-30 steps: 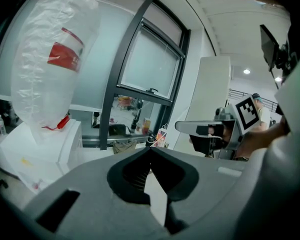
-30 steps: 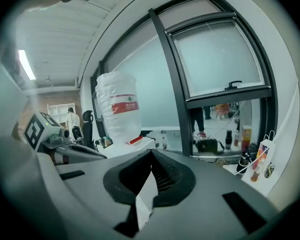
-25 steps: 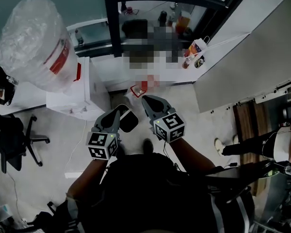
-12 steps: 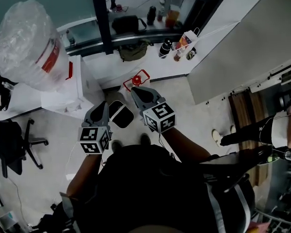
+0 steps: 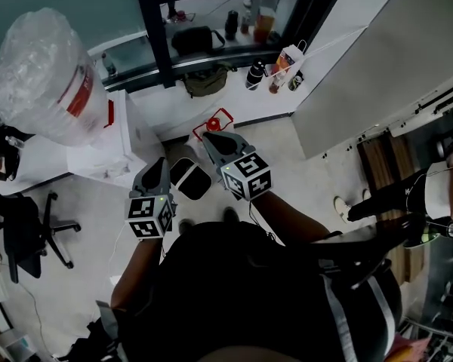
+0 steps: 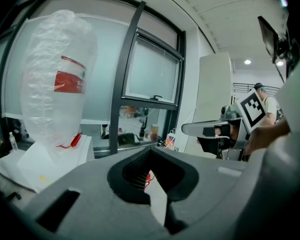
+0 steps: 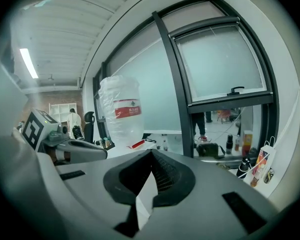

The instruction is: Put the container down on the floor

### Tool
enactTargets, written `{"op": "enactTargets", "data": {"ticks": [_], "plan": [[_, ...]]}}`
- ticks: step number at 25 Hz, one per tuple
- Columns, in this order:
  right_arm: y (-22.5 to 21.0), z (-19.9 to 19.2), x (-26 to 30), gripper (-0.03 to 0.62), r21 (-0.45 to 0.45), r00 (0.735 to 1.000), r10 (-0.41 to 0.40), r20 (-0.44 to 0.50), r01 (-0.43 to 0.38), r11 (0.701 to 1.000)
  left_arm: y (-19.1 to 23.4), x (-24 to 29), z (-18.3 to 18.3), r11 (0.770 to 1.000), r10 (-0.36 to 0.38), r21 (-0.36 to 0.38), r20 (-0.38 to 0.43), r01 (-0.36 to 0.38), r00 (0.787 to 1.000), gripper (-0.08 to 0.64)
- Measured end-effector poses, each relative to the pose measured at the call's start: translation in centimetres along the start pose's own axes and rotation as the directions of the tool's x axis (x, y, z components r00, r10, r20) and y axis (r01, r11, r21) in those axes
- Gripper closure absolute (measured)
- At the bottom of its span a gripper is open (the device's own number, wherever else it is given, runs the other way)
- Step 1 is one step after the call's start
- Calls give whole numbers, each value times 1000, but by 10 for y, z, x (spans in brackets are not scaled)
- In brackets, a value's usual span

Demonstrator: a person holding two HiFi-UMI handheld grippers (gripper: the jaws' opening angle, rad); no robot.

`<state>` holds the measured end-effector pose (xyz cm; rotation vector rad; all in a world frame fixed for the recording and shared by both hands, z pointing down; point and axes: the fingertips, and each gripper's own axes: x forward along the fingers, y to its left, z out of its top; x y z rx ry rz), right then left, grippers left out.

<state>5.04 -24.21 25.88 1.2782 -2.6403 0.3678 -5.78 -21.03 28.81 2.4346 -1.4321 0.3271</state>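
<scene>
A big clear water container (image 5: pixel 41 74) wrapped in plastic, with a red label, stands upright on a white dispenser (image 5: pixel 109 153) at the left. It also shows in the left gripper view (image 6: pixel 57 84) and the right gripper view (image 7: pixel 121 111). My left gripper (image 5: pixel 160 164) hovers to the right of the dispenser, shut and holding nothing (image 6: pixel 151 149). My right gripper (image 5: pixel 211 140) is held beside it, jaws closed on nothing (image 7: pixel 151 151). Neither touches the container.
A small red item (image 5: pixel 213 124) lies on the floor below the window. A black bag (image 5: pixel 195 40), bottles (image 5: pixel 255 74) and a paper bag (image 5: pixel 287 62) sit on the sill. An office chair (image 5: pixel 23 232) stands at the left, a person's legs (image 5: pixel 392 194) at the right.
Both grippers and the view have drifted slightly left over the last second. Their jaws stay closed with nothing in them.
</scene>
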Motion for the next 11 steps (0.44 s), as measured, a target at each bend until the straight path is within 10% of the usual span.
{"op": "enactTargets", "data": {"ticks": [11], "plan": [[10, 8, 1, 584, -41, 1000, -3, 8, 4, 999, 1, -6, -3, 1000, -10, -21, -9, 9, 1000, 551]]}}
